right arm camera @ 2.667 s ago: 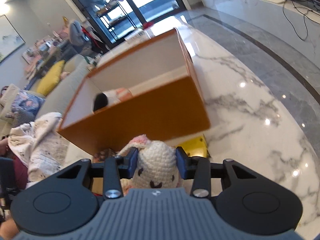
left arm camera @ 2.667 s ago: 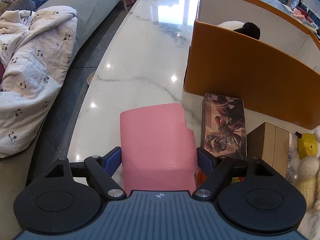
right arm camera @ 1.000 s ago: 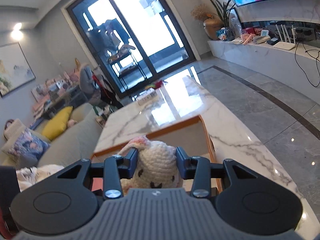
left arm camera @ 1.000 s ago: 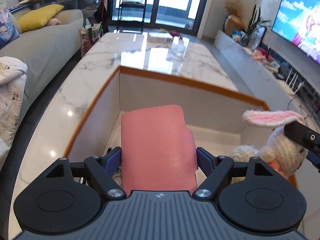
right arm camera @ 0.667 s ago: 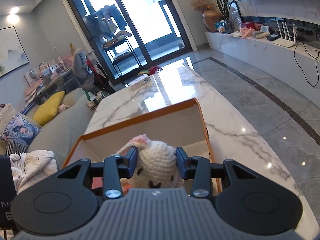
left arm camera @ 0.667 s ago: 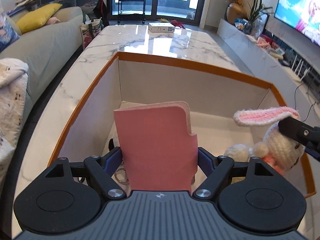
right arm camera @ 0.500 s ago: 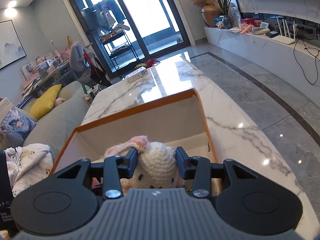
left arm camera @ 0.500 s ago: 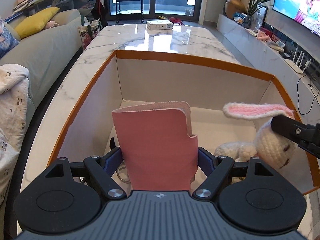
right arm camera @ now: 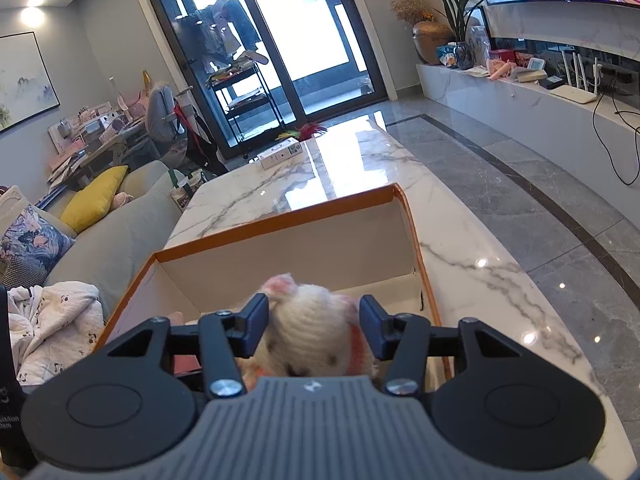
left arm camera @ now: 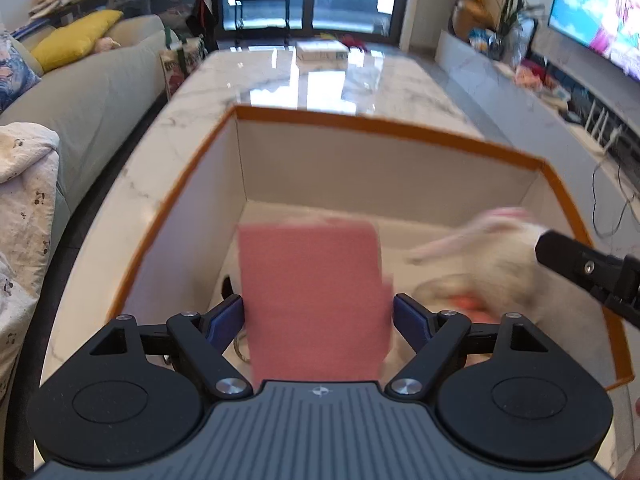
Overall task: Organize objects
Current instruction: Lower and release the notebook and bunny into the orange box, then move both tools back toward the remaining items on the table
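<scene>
Marble table (right arm camera: 460, 248): orange box (right arm camera: 280, 220), white carton (right arm camera: 280, 154).

The room was bright, lit mainly by daylight through the glass doors (right arm camera: 280, 60), which were blown out to white, plus a ceiling lamp (right arm camera: 34, 8). Glare streaked the marble table (left arm camera: 320, 80) and spotted the floor (right arm camera: 560, 280). Fisheye bending curved every edge and darkened the corners. Motion blur smeared the pink pouch (left arm camera: 312, 296) and the crochet rabbit (left arm camera: 492, 256); the background stayed fairly sharp.
</scene>
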Demonstrator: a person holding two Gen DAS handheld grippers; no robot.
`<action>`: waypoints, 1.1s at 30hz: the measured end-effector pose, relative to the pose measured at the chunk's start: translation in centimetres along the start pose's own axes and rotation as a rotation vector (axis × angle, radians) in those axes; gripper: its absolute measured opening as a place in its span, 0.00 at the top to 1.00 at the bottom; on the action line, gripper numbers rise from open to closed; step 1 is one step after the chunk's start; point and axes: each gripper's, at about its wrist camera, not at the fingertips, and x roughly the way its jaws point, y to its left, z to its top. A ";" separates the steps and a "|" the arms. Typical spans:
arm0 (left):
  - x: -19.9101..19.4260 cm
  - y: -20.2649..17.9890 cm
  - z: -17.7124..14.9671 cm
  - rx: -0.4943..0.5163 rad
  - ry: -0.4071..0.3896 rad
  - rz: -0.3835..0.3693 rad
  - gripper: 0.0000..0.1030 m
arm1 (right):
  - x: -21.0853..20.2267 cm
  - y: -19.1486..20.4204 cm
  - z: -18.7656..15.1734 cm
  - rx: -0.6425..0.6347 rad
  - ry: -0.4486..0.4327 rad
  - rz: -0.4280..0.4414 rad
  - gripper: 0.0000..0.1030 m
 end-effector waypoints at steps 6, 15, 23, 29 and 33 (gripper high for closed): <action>-1.6 0.6 0.9 -0.022 -0.052 -0.005 0.03 | -0.5 0.0 0.4 -0.006 -0.017 0.001 0.37; -3.2 1.0 0.9 -0.018 -0.069 -0.008 0.03 | -2.1 0.7 0.4 -0.024 -0.023 0.033 0.30; -6.8 2.1 -1.1 0.061 -0.061 -0.010 0.03 | -6.1 1.3 0.0 -0.114 -0.034 0.054 0.23; -8.8 4.2 -3.8 0.035 -0.021 -0.013 0.03 | -9.7 0.7 -1.4 -0.160 -0.020 0.057 0.19; -10.0 4.1 -5.8 0.066 -0.003 0.010 0.03 | -11.9 1.0 -2.8 -0.206 -0.013 0.050 0.14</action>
